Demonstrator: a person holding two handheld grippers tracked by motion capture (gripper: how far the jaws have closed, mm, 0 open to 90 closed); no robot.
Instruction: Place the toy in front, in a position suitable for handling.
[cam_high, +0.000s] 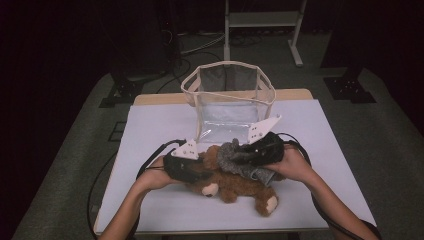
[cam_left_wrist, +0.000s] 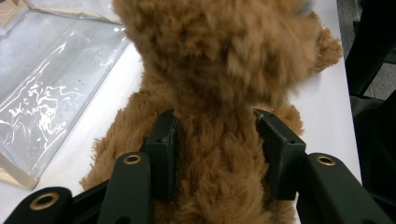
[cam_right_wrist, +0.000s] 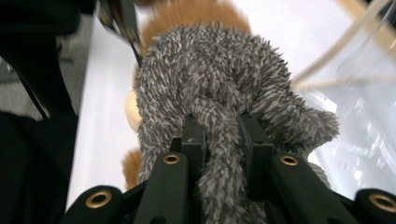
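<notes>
Both tongs — left (cam_left_wrist: 212, 135), right (cam_right_wrist: 223, 135) — clamped, forearms converging.

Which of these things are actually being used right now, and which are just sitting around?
In use:
- brown teddy bear, squeezed by the left tongs
- grey plush toy, pinched by the right tongs
- clear bag, standing open behind them

Just lying about:
- white metal stand
- floor cables
</notes>
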